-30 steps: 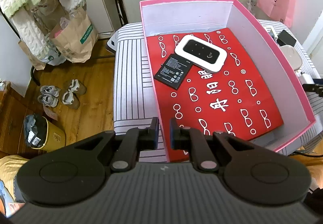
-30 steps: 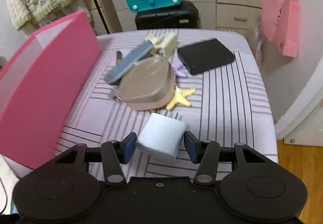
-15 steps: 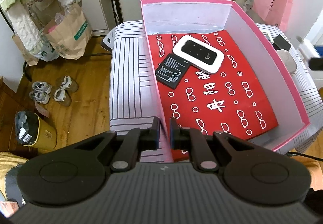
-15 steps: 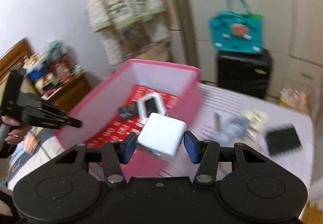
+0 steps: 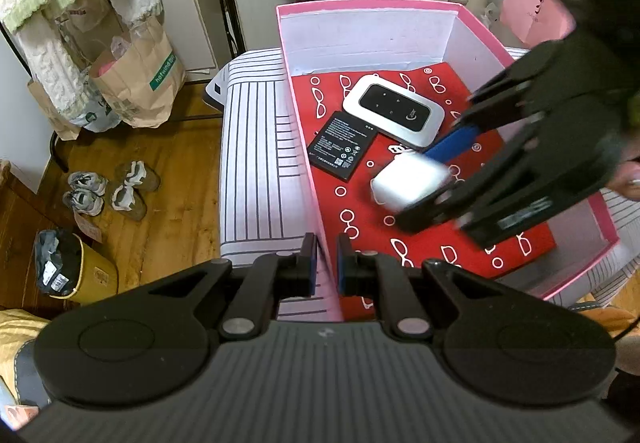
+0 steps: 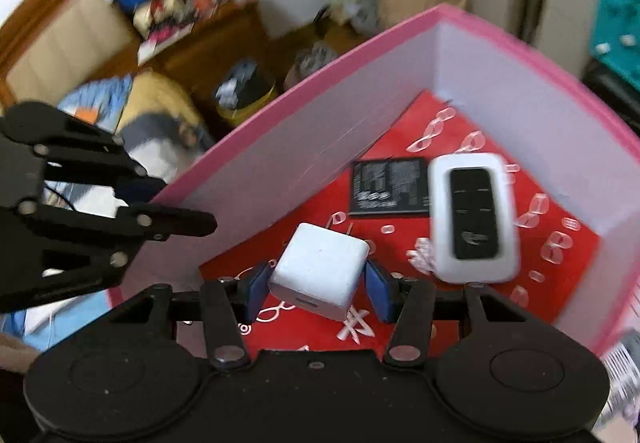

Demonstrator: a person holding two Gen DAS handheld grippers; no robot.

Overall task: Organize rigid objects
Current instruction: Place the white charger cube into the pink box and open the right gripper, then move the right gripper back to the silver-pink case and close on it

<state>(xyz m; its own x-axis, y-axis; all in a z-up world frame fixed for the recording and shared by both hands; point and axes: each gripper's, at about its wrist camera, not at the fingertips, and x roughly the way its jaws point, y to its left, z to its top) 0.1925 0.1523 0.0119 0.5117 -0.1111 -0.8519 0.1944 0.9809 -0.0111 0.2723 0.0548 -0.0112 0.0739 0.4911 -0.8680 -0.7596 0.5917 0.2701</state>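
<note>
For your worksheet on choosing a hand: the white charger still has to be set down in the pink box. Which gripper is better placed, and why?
Right. The right gripper already holds the white charger over the pink box, near the battery. The left gripper is shut on the box's near wall.

Box [image 5: 304, 147] on striped surface [image 5: 256, 163]. Inside, on patterned sheet [image 5: 440, 243]: router [image 5: 394, 111] toward far wall, battery [image 5: 342, 151] touching its near-left edge. Charger [image 5: 408, 183] between right gripper [image 6: 318, 285] pads, above sheet, nearer than router. Left gripper [image 5: 325, 263] clamps box's left wall.
</note>
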